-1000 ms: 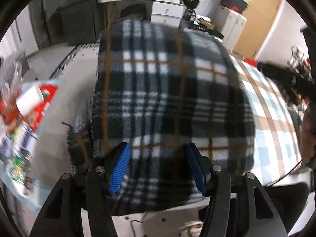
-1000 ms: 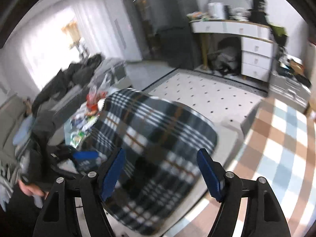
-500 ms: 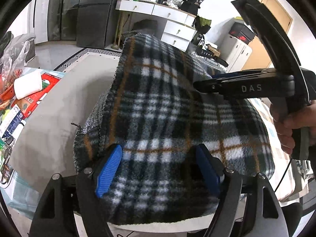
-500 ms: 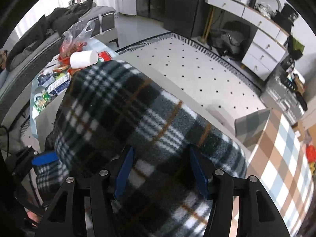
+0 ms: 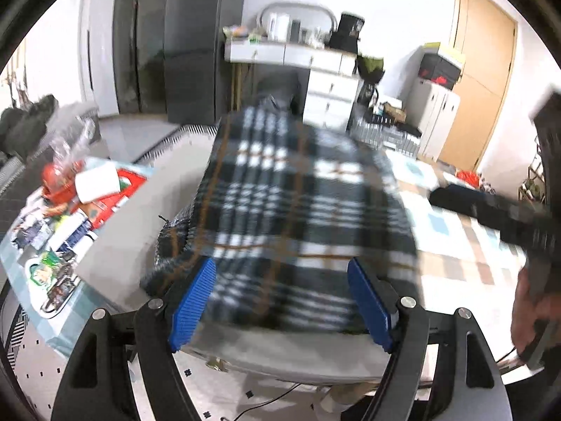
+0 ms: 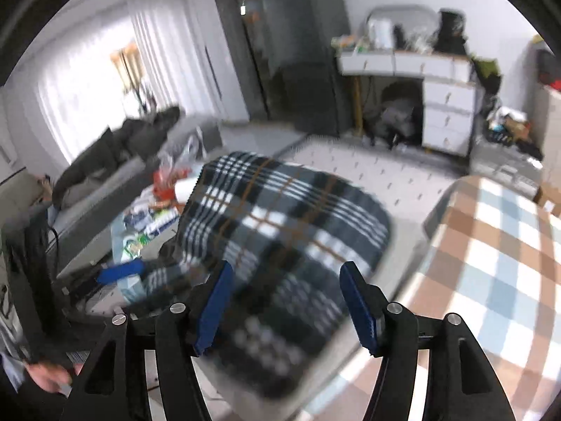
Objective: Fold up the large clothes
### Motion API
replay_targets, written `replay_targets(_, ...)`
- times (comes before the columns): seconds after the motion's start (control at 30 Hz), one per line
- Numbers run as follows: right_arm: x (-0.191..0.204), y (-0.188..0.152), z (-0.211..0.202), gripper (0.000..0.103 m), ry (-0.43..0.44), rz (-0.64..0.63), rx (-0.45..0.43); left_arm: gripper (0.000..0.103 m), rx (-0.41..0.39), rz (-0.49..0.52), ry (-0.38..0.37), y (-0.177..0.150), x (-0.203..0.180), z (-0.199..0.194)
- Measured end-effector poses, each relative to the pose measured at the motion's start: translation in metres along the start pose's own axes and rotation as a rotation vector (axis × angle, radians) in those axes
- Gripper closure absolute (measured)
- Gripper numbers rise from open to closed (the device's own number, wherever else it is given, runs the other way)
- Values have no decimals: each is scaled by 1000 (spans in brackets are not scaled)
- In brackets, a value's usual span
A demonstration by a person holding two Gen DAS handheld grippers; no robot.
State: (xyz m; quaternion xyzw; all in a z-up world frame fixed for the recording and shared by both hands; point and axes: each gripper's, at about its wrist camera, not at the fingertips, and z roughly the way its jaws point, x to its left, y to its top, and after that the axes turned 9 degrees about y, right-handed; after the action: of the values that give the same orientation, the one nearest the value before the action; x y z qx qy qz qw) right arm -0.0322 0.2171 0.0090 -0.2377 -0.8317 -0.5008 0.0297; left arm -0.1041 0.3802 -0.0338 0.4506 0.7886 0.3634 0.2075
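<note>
On the grey counter (image 5: 140, 210) the folded plaid garment (image 5: 298, 210) lies dead ahead of us, its long axis running away from our left hand-held gripper (image 5: 280, 301). That gripper's blue pads stand wide, framing the near edge without pressing it. Our right hand-held gripper (image 6: 284, 301) comes from the other side; its jaws are opening, cloth showing between them but unpinched. We judge both about equally near; the near hem is what the next fold needs.
</note>
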Motion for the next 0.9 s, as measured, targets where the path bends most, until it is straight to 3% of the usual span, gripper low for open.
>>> replay_targets(0.17, 6, -50, -82, 29, -18, -32, -139, 28, -86, 17, 22, -11, -32, -54)
replay_targets(0.4, 36, -81, -171, 4, -47, -93, -300, 28, -172, 11, 29, -23, -55, -91)
replay_targets(0.53, 40, -99, -194, 2, -45, -86, -320, 18, -189, -1, 29, -32, -62, -105)
replay_targets(0.83, 39, -142, -228, 0, -7, 40, -410, 16, -241, 24, 63, -54, -84, -122)
replay_targets(0.9, 40, -149, -233, 0, -6, 49, -424, 3, -249, 29, 78, -60, -88, -124)
